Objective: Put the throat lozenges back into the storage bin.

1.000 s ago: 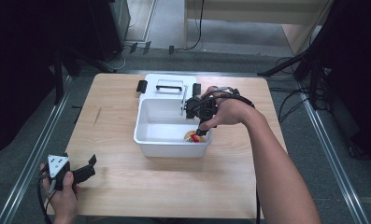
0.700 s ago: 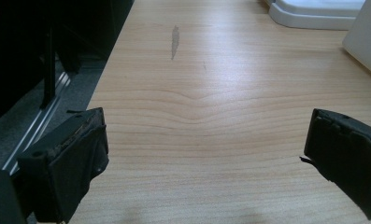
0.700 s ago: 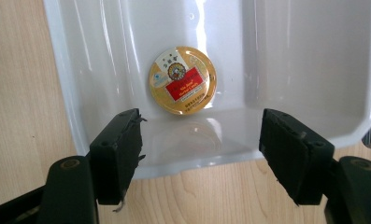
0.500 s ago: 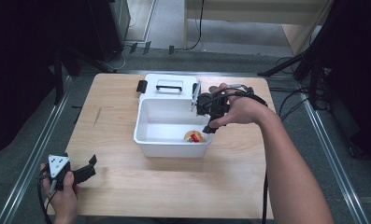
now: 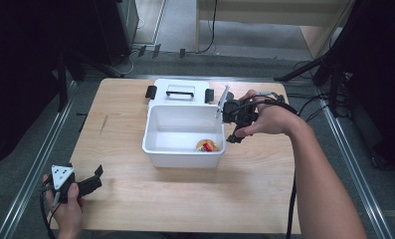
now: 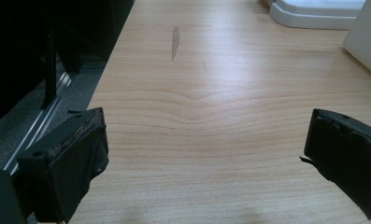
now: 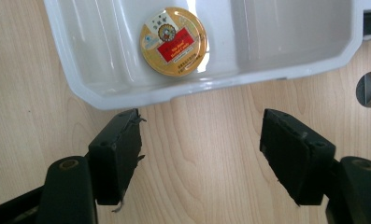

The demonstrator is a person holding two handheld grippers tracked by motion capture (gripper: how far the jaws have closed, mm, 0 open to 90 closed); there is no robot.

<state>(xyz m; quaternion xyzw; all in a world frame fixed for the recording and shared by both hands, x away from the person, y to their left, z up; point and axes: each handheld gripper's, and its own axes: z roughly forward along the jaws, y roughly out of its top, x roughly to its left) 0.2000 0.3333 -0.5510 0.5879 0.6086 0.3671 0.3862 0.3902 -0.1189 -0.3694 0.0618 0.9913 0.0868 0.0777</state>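
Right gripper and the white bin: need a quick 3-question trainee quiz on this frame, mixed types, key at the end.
1. True or false: the right gripper is clamped on the round tin.
2. Multiple choice: where does the round tin lie? A) on the bare table B) inside the white bin C) on the lid
3. Fill in: the left gripper is held at the table's near-left ____.

Key
1. False. Its jaws stand apart over the wooden table, outside the bin's rim.
2. B. The lid lies on the table behind the bin.
3. Corner. Its jaws are open too.
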